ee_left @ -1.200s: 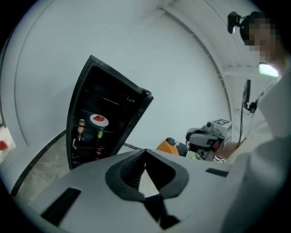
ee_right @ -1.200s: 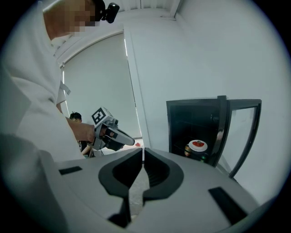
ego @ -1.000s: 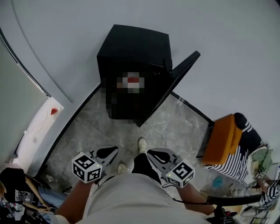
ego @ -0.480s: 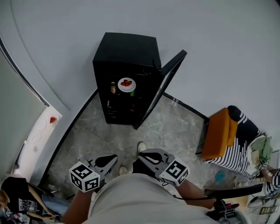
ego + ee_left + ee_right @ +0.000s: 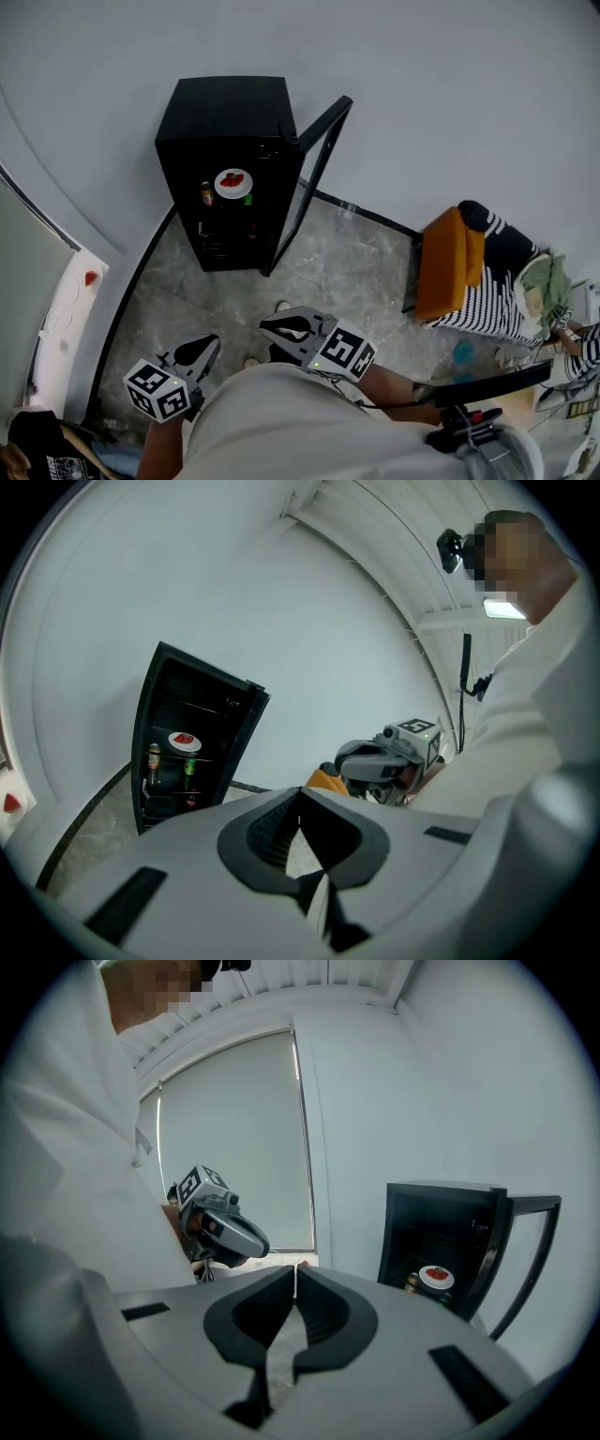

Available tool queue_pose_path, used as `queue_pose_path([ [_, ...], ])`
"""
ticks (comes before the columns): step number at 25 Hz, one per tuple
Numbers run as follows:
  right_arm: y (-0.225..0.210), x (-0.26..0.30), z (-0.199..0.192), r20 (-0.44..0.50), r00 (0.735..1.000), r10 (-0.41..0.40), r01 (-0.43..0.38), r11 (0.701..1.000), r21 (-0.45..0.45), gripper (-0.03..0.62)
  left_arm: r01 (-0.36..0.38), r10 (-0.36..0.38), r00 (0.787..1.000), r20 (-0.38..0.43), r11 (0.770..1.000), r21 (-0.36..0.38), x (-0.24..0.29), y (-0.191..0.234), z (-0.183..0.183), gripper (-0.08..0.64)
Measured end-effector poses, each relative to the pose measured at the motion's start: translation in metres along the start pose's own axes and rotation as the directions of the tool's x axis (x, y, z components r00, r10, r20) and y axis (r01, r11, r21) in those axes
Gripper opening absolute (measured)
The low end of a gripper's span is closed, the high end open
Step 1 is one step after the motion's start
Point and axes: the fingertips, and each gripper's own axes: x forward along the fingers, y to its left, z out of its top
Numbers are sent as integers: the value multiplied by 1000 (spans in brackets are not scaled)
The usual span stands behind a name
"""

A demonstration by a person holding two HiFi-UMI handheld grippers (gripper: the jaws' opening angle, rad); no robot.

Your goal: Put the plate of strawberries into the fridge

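Nearest: person's torso (image 5: 281,427) in pale clothing fills the bottom of head view, w/ both grippers held low in front of it. L gripper (image 5: 212,341) sits lower left, marker cube toward the person, jaws aimed up-frame toward the fridge. In left gripper view its jaws are pressed together at the tips, nothing btw them. R gripper (image 5: 266,325) is just to the right, near L gripper but apart from it. Right gripper view shows its jaws likewise closed tip to tip, nothing held. Each gripper view also catches the other gripper off to one side.

Under the grippers: shoes (image 5: 281,307) on grey marbled floor (image 5: 356,272).

Mid-distance, right: orange chair (image 5: 442,267) w/ a black-and-white striped cloth (image 5: 502,281) against its far side. Mid-distance, left edge: white ledge (image 5: 66,309) w/ a small red thing (image 5: 91,278) on it; too small to tell what.

Far: black fridge (image 5: 225,117) stands against the white wall (image 5: 450,84), its door (image 5: 317,169) swung open to the right. Plate of strawberries (image 5: 233,182) is inside the fridge on a shelf, approx mid-height: white plate, red fruit on top. A small bottle (image 5: 206,195) stands just left of the plate, a green bottle (image 5: 248,200) just below-right of it. Can't tell if they share the plate's shelf. Plate is well apart from both grippers.
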Motion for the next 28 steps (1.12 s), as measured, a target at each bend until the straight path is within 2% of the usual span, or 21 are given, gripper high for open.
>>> queue_pose_path([
  [12, -3, -13, -2, 11, 1000, -27, 27, 1000, 6, 18, 33, -33, 999, -40, 999, 20, 21, -6, -1, 14],
  [28, -14, -16, -9, 7, 999, -34, 34, 999, 15, 18, 28, -27, 998, -56, 1000, 8, 35, 0, -8, 14],
])
